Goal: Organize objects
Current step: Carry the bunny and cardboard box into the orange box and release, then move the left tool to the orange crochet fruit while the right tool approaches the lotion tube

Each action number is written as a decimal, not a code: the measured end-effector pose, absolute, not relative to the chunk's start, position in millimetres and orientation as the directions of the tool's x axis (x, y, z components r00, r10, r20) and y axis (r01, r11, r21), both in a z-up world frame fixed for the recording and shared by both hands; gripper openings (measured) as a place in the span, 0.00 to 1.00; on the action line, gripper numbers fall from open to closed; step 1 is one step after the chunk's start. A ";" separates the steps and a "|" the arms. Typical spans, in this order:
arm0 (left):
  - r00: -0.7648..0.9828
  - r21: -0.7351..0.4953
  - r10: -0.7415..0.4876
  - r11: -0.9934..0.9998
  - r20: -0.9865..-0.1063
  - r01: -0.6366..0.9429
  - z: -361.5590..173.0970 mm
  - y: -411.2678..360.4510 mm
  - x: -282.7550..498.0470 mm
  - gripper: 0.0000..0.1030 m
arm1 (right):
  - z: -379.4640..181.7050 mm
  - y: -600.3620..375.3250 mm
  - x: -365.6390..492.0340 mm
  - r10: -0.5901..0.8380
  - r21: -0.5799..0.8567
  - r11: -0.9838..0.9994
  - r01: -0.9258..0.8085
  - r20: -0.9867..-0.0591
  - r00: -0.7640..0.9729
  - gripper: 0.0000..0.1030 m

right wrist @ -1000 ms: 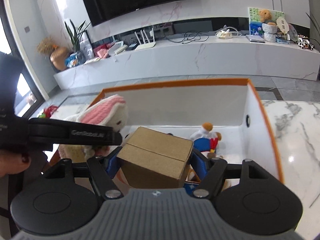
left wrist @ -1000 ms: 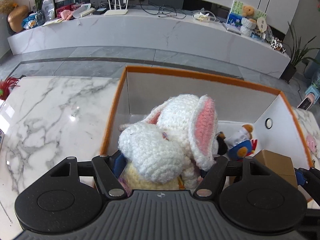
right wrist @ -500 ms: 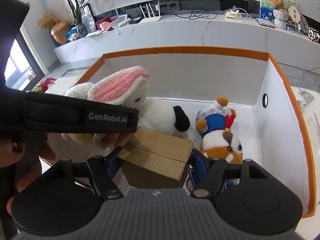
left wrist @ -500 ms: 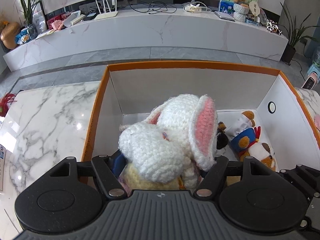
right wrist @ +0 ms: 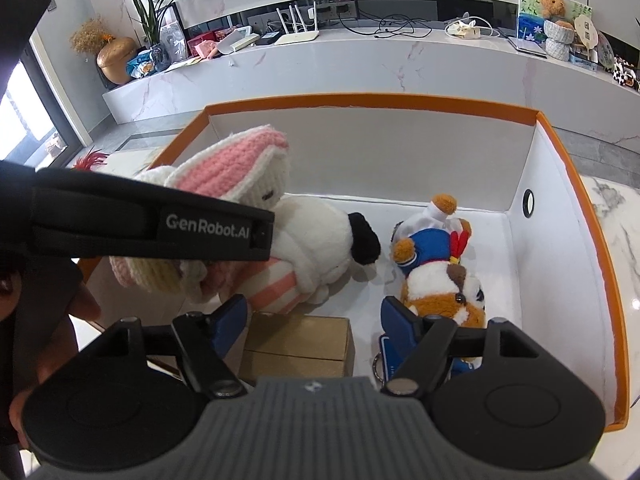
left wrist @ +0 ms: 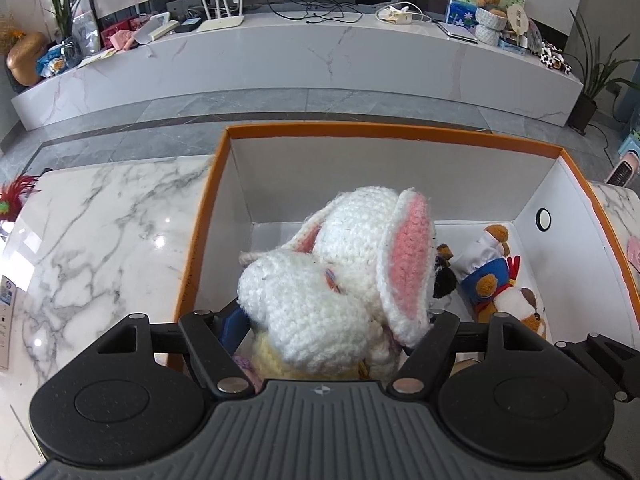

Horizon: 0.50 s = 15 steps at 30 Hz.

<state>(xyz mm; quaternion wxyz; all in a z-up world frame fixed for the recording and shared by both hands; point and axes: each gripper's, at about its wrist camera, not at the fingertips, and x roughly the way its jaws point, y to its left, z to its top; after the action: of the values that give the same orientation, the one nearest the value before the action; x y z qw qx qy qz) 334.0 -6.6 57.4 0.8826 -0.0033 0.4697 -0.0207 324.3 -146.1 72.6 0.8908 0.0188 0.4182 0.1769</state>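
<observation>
A white crocheted bunny [left wrist: 340, 280] with pink ears hangs between the fingers of my left gripper [left wrist: 334, 320], over the left part of the orange-rimmed white storage box [left wrist: 360, 130]. Its jaws are opening, but the pads still hold the bunny. My right gripper [right wrist: 314, 316] is low inside the same storage box [right wrist: 360, 102], with its jaws opening. A brown cardboard box [right wrist: 298, 344] lies on the floor between the right fingers, with a gap at the right pad. A dog plush [right wrist: 436, 276] in blue and a white plush [right wrist: 312, 240] with a black ear lie inside.
The storage box stands on a white marble table [left wrist: 100, 240]. A person's hand [right wrist: 48, 312] holds the left device at the left edge of the right wrist view. A red feathery item [left wrist: 16, 192] and a card [left wrist: 6, 320] lie at the table's left edge.
The cardboard box has left the right gripper's hold and now rests on the storage box's floor, with the right fingers spread wider. The bunny stays between the left fingers.
</observation>
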 end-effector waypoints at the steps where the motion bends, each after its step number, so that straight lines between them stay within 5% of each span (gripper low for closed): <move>1: 0.561 -0.023 -0.038 0.999 -0.827 0.034 58.1 -6.7 333.1 0.81 | 73.4 -144.6 324.1 0.332 0.182 0.937 -0.299 -0.736 0.590 0.75; 15: 0.605 -0.084 -0.062 0.996 -0.794 -0.008 80.7 5.0 327.2 0.82 | 85.5 -151.1 320.1 0.372 0.236 0.927 -0.293 -0.689 0.622 0.78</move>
<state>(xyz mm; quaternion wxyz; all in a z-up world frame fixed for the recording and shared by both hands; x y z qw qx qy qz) 327.2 5.0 80.7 0.8950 -0.0395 0.4441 -0.0150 320.1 -151.1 85.5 0.8991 0.0501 0.3937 0.1848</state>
